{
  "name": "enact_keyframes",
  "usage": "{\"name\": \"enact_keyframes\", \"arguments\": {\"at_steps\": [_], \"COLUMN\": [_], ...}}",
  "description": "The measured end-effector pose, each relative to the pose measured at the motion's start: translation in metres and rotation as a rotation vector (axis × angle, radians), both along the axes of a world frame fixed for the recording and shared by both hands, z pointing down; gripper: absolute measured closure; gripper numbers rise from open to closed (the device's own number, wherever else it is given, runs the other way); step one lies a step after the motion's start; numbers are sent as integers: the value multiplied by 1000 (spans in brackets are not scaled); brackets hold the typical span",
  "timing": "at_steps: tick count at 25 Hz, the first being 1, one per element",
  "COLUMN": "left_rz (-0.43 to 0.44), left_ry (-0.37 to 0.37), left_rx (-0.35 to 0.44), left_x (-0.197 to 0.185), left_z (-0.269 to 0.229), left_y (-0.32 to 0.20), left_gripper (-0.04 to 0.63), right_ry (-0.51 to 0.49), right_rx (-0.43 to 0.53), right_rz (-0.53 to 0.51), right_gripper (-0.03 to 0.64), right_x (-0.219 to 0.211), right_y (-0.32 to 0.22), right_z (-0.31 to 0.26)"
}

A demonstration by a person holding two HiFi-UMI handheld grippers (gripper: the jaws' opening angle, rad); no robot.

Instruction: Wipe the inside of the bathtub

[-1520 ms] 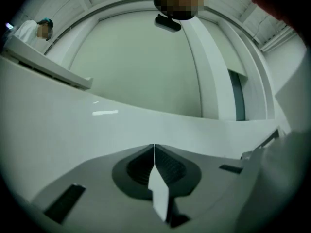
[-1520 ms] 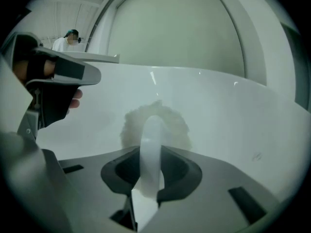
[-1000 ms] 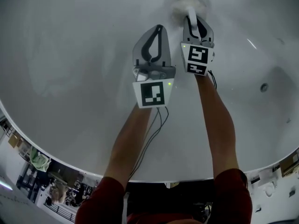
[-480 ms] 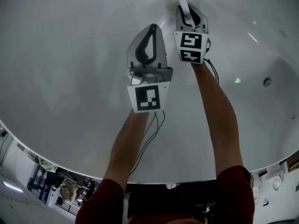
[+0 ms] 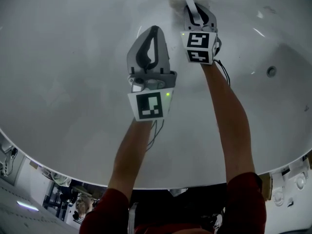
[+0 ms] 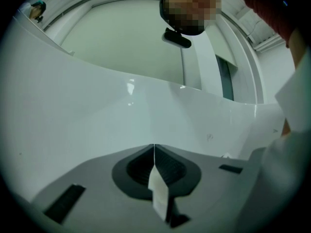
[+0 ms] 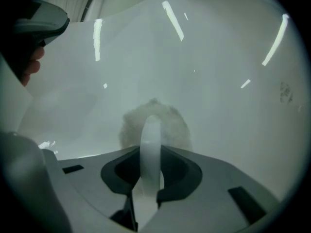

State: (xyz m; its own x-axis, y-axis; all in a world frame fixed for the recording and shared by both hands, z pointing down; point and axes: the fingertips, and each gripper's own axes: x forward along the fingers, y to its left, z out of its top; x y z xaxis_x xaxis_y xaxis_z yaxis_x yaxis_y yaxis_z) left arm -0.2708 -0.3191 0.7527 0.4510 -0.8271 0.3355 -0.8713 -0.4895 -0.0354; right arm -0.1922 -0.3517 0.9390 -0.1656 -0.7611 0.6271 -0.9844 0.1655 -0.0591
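Bathtub (image 5: 73, 82) interior is filling nearly all of my head view, smooth white surface lying open on every side of both tools. My right gripper (image 5: 193, 6) is clamping the white handle (image 7: 150, 140) of a fluffy pad (image 7: 172, 123). The pad is pressing against the tub surface, close to the view's top edge. My left gripper (image 5: 155, 30) is hanging just beside it, lower and to the left, jaws squeezed together on nothing. I cannot tell whether its tips are touching the tub. A broad bare stretch is lying open to the left. A small round fitting (image 5: 271, 71) is sitting well off to the right. The curved rim (image 5: 48, 162) is running along the bottom, under my forearms.
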Motion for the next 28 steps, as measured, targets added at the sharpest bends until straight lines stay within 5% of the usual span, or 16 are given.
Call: {"name": "enact_keyframes", "arguments": {"at_steps": [28], "left_rz": [279], "left_ry": [47], "left_rx": [-15], "left_x": [313], "left_z": [22], "left_y": [112], "left_gripper": [581], "right_ry": [96], "right_rx": [-38], "right_rz": [234], "right_gripper": [525], "right_x": [340], "right_y": [155], "right_z": [35]}}
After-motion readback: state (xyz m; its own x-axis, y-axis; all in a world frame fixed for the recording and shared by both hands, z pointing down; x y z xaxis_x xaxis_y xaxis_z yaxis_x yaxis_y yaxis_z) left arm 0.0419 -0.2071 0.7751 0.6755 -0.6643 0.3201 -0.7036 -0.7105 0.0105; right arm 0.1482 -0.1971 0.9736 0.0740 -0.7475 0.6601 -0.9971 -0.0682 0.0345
